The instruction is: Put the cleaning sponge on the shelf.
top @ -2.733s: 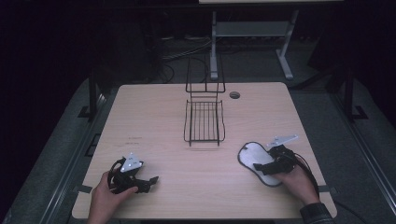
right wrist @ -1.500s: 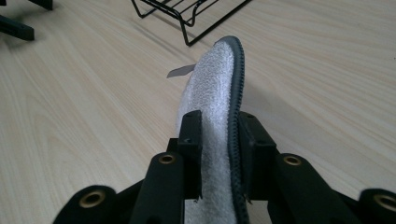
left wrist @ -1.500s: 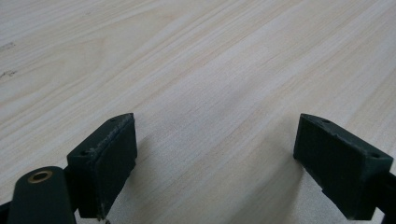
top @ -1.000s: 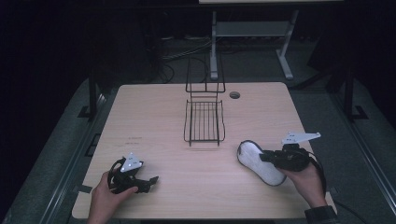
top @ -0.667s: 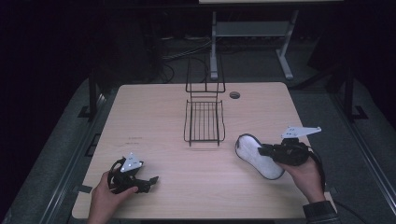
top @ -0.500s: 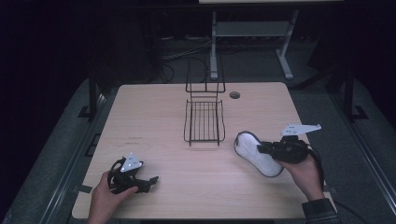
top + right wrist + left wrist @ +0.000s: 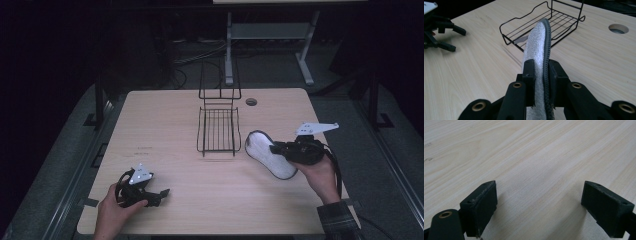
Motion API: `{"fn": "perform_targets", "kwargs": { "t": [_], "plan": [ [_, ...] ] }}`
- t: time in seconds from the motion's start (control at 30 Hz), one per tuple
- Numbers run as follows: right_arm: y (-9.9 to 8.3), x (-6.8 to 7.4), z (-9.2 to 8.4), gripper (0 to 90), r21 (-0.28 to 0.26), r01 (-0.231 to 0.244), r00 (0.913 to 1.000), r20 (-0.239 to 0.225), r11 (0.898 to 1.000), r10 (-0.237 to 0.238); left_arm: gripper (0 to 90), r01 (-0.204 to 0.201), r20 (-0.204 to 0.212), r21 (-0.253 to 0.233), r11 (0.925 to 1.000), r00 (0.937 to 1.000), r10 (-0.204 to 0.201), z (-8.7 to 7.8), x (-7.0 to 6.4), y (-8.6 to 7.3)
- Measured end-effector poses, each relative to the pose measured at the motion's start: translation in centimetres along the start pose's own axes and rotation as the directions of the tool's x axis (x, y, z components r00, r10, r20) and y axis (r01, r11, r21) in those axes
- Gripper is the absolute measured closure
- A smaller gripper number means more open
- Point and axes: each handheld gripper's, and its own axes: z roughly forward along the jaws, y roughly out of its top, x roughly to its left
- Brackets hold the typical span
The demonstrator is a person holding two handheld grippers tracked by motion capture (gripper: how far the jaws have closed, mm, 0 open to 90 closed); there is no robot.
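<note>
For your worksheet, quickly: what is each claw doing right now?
Left claw: open, holding nothing, low over the table.
Right claw: closed on the white insole.

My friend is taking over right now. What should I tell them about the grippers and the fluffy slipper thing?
Right gripper: shut on the slipper, held on edge, off the table, toe pointing toward the wire rack.
Left gripper: open, holding nothing, low over the table's near left corner.
Done: slipper picked up.
Left: probably set it in the rack, which has nothing in it yet.
</note>
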Motion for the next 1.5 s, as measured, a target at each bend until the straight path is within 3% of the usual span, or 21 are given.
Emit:
{"fn": "perform_targets", "kwargs": {
  "t": [0.87,1.5],
  "plan": [
    [4.5,-0.3,4.1,76.9,-0.041,0.028,0.9990,-0.033,0.999,-0.029,12.4,0.008,-0.010,-0.001,1.0000,0.9999,-0.008,0.1,-0.1,0.0],
    [7.6,-0.4,8.6,76.9,-0.048,0.018,0.9979,-0.062,0.999,-0.021,12.4,0.010,-0.009,-0.002,1.0000,0.9999,-0.010,0.1,-0.1,0.0]
  ]
}}
